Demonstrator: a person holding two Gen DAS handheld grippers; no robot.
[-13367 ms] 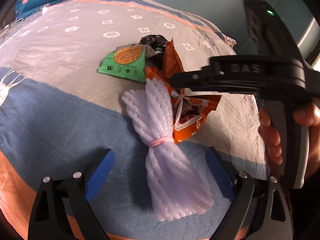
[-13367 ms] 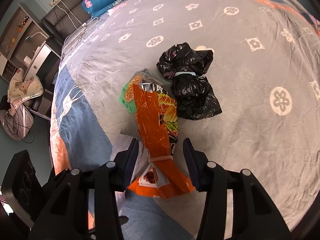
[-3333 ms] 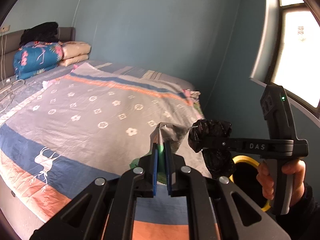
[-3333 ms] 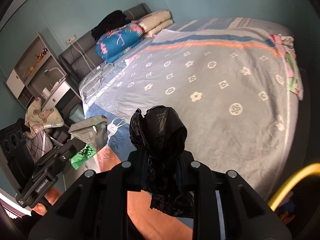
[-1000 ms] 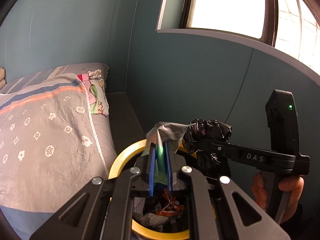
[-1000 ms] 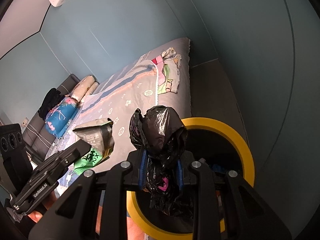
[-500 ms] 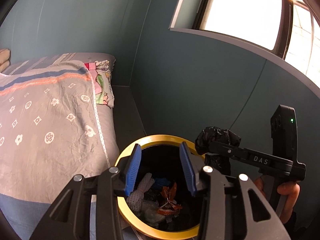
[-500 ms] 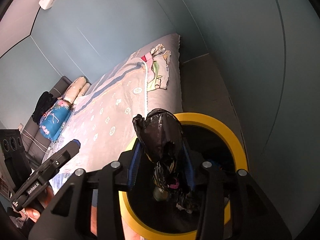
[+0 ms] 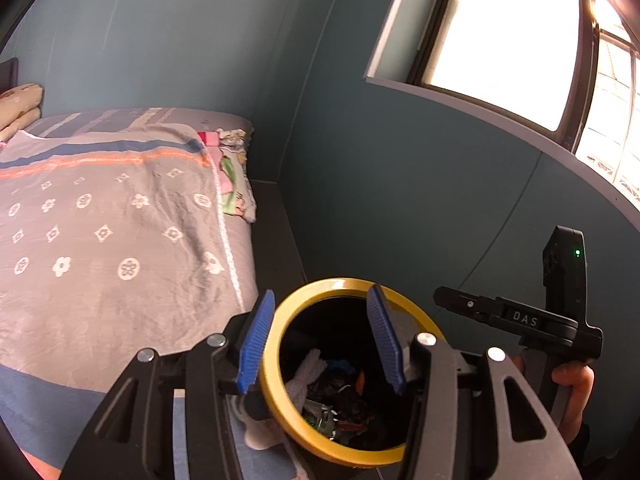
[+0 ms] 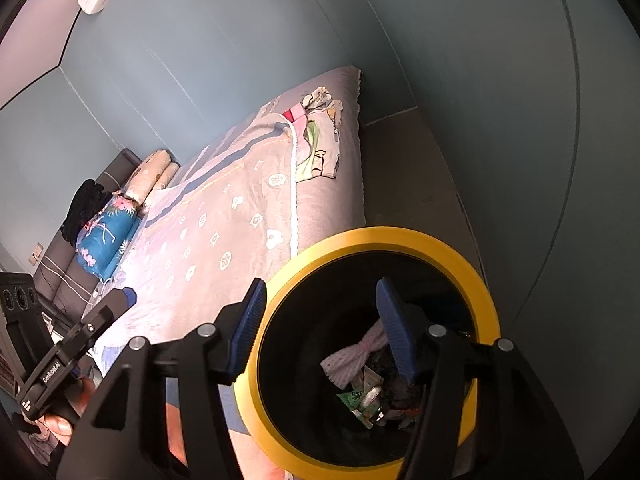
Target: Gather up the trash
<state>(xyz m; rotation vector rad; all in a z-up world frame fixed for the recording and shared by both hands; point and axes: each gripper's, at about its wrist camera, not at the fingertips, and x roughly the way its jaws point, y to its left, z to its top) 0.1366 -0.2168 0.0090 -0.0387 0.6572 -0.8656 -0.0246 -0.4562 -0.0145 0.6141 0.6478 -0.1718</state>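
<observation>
A black bin with a yellow rim stands on the floor beside the bed. My left gripper hangs over its mouth, jaws opening, nothing between them. My right gripper is above the bin too, jaws opening and empty. Inside the bin lie a white foam net, a green wrapper, the black plastic bag and other scraps. The right gripper also shows at the right of the left wrist view, a hand on its handle.
The bed with a grey flowered cover lies left of the bin. A folded cloth rests at its corner. The blue-green wall stands close behind the bin, a window above. Pillows and a blue quilt are at the bed's far end.
Both grippers opened over the bin. The silver-green wrapper dropped from the left and the black bag from the right; both now lie inside. The left gripper shifted sideways over the rim.
</observation>
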